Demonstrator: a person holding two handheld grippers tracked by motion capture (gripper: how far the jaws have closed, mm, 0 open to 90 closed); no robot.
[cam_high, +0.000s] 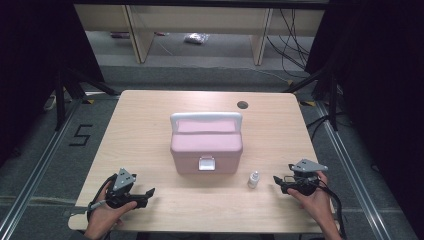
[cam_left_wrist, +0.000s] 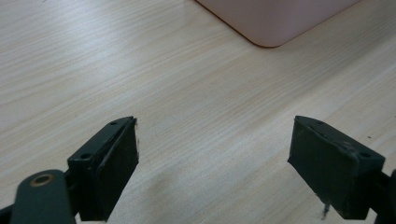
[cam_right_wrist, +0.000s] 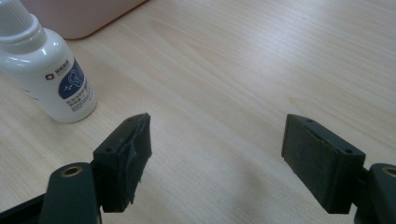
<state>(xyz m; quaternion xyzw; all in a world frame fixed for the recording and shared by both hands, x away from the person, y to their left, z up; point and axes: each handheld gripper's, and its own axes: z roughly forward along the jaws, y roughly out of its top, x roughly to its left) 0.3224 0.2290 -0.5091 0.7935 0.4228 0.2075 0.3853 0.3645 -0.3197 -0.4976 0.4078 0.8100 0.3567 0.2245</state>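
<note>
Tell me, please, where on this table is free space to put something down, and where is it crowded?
Free patches: the wide strips of table left and right of the pink box, the strip behind it up to the round hole, and the front edge between the left gripper and right gripper. Tightest: around the small white bottle, between box and right gripper.

Box (cam_high: 206, 145) sits at table (cam_high: 140, 120) centre. Bottle (cam_high: 254, 179) stands at its 4 o'clock, near. Left gripper (cam_high: 150, 192) at 7 o'clock, right gripper (cam_high: 276, 181) at 4, beyond bottle.
</note>
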